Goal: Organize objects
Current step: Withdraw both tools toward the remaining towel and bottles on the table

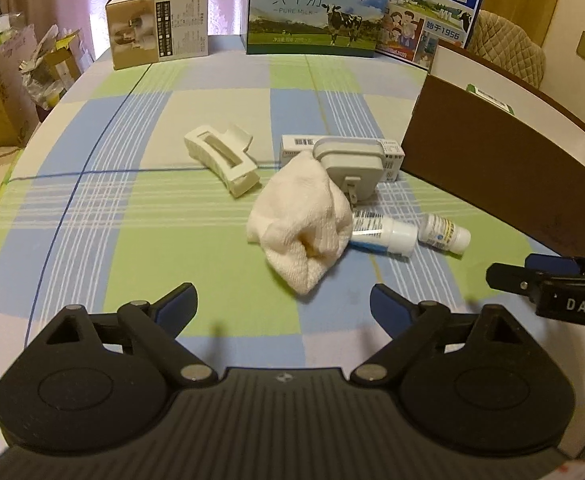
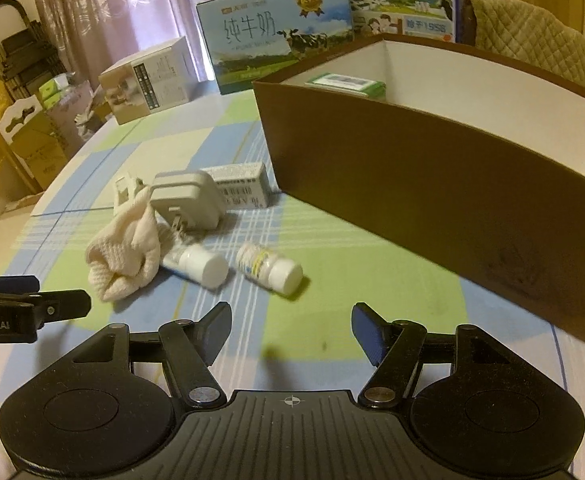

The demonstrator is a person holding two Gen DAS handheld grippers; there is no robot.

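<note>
- The left gripper [image 1: 283,304] sits at the bottom centre of the left wrist view, jaws spread wide and empty above the checked tablecloth [image 1: 132,216].
- The right gripper [image 2: 291,334] fills the bottom of the right wrist view, jaws likewise released, nothing between them.
- In the centre of the left view lies a crumpled white towel [image 1: 304,220]; a grey plug adapter [image 1: 350,166] leans against its upper right edge, prongs toward the camera.
- Behind the adapter, a small white medicine carton [image 1: 298,147] lies flat.
- Two white bottles lie on their sides right of the towel: the larger bottle [image 1: 384,234] touches the cloth, the smaller bottle [image 1: 444,236] is just beside it.
- A cream hair claw clip [image 1: 222,164] rests left of the towel, apart from it.
- The brown open box [image 2: 432,184] takes up the right half of the right view; a green-and-white carton [image 2: 348,84] is visible inside at its far end.
- Milk cartons [image 1: 316,12] and a beige product box [image 1: 160,26] stand along the top of the frame.
</note>
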